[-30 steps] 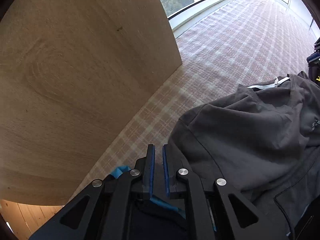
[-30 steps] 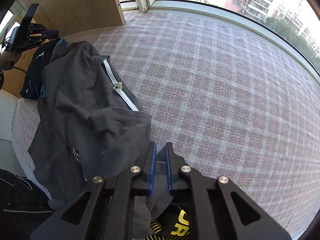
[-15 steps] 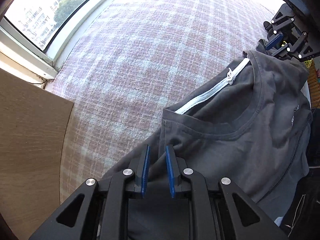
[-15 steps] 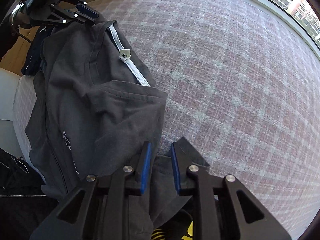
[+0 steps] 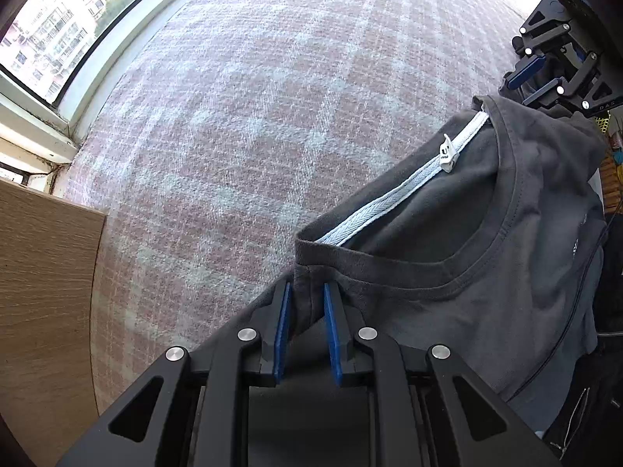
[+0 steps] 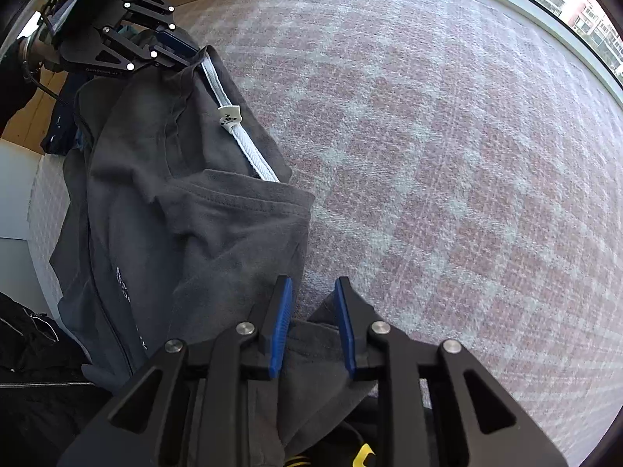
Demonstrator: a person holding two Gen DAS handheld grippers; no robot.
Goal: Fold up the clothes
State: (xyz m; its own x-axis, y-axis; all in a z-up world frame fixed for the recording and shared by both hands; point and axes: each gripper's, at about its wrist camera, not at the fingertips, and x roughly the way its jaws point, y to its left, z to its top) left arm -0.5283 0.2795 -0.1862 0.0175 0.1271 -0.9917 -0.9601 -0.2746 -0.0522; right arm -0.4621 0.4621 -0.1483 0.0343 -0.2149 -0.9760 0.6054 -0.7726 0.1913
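A dark grey T-shirt lies spread on the plaid surface, neck opening up, with a white neck tape and a small label inside the collar. My left gripper is open at one shoulder by the collar, and a loose fold of fabric stands between its blue pads. My right gripper is open at the other shoulder, over the T-shirt edge. Each gripper shows in the other's view: the right gripper at the far collar end, the left gripper likewise, with a hand behind it.
The pink and grey plaid surface stretches wide to a window sill. A wooden board stands at the left. A black jacket and a dark blue garment lie beside the shirt. Something yellow and black lies under my right gripper.
Both grippers went from shut on the shirt to open. The left gripper swung away from the wooden board towards the plaid surface, and the collar now lies stretched between the two.
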